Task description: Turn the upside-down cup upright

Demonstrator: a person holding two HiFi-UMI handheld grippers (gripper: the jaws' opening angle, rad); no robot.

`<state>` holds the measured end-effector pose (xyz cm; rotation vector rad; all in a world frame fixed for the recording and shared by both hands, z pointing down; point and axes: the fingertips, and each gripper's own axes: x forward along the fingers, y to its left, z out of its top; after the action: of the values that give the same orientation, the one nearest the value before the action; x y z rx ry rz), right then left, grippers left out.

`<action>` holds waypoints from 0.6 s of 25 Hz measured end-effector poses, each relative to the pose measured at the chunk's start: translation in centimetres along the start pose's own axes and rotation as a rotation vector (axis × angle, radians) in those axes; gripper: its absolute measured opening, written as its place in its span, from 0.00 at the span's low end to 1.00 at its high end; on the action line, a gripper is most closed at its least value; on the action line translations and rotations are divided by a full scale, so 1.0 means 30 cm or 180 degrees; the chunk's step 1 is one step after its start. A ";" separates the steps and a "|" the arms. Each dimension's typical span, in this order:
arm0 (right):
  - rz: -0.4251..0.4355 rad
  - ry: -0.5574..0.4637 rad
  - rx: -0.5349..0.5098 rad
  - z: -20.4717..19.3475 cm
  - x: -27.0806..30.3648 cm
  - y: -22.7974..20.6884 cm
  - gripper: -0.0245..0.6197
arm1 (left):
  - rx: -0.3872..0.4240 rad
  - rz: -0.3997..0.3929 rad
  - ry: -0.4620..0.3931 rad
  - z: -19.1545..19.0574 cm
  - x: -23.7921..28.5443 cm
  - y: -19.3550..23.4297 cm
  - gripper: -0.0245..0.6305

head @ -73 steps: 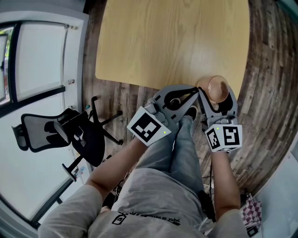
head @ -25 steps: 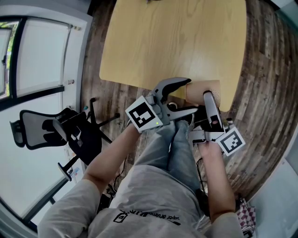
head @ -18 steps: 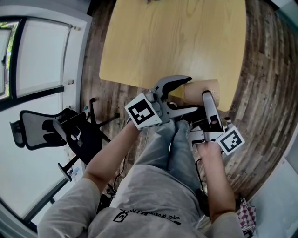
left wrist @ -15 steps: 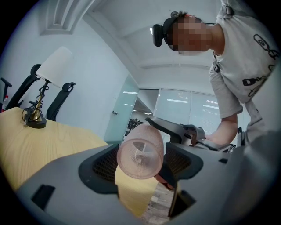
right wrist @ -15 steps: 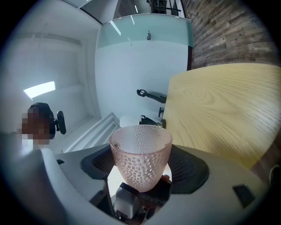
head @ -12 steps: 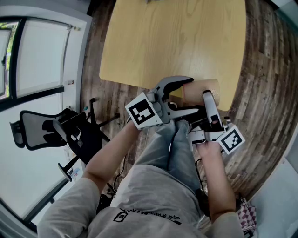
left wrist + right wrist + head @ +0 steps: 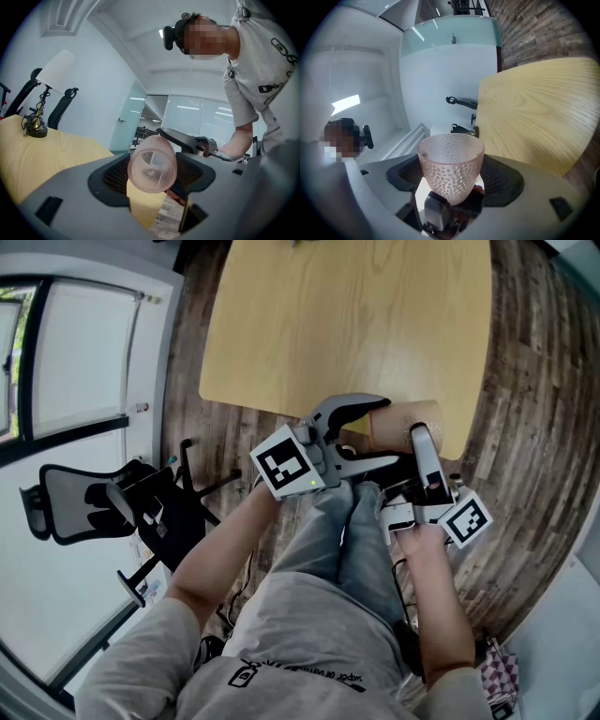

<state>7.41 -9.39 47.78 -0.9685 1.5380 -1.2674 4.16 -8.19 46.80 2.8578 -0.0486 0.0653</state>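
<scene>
Dimpled cup [image 7: 450, 161], judged light and stiff, is pinched across its wall by right gripper [image 7: 451, 182]. Left gripper [image 7: 152, 177] is spread around it, its jaws having just been closing.

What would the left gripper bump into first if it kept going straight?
Probably the pink cup: it sits between the left gripper's jaws, which have just been closing yet stand apart. The right gripper holds it.

Bright, even daylight, fisheye-warped edges
</scene>
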 end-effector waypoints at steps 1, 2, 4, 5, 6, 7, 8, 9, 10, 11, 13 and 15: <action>0.0008 -0.0005 -0.0006 -0.001 -0.002 0.002 0.60 | 0.0000 -0.0007 0.0012 -0.001 0.000 -0.003 0.51; 0.0013 -0.0009 -0.0018 -0.002 -0.004 0.005 0.60 | -0.0002 -0.0013 0.0023 -0.001 -0.001 -0.006 0.50; 0.0017 0.0000 -0.0069 -0.005 -0.006 0.008 0.60 | -0.0023 -0.0018 0.0036 -0.003 -0.003 -0.008 0.50; 0.0012 0.0014 -0.0111 -0.007 -0.005 0.009 0.60 | -0.0048 -0.0014 0.0035 -0.004 -0.004 -0.006 0.50; -0.0001 0.0035 -0.0168 -0.009 -0.003 0.009 0.60 | -0.0078 -0.0006 0.0033 -0.005 -0.005 -0.001 0.50; -0.0022 0.0057 -0.0235 -0.012 -0.002 0.008 0.60 | -0.0105 0.0003 0.0032 -0.005 -0.007 0.003 0.50; -0.0043 0.0074 -0.0298 -0.013 -0.002 0.007 0.60 | -0.0124 0.0007 0.0029 -0.005 -0.009 0.004 0.50; -0.0061 0.0083 -0.0344 -0.013 -0.006 0.006 0.60 | -0.0133 0.0008 0.0027 -0.005 -0.009 0.001 0.50; -0.0077 0.0084 -0.0378 -0.013 -0.013 0.005 0.60 | -0.0134 0.0010 0.0031 -0.006 -0.010 -0.003 0.50; -0.0091 0.0083 -0.0414 -0.012 -0.020 0.005 0.60 | -0.0127 0.0015 0.0040 -0.007 -0.011 -0.008 0.50; -0.0116 0.0096 -0.0530 -0.012 -0.028 0.008 0.60 | -0.0108 0.0036 0.0065 -0.008 -0.014 -0.009 0.50; -0.0137 0.0148 -0.0764 -0.014 -0.030 0.017 0.60 | -0.0100 0.0033 0.0082 -0.003 -0.017 -0.007 0.50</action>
<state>7.24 -8.33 47.46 -1.1360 1.7425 -1.1595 3.65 -7.95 46.81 2.8250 -0.0589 0.1025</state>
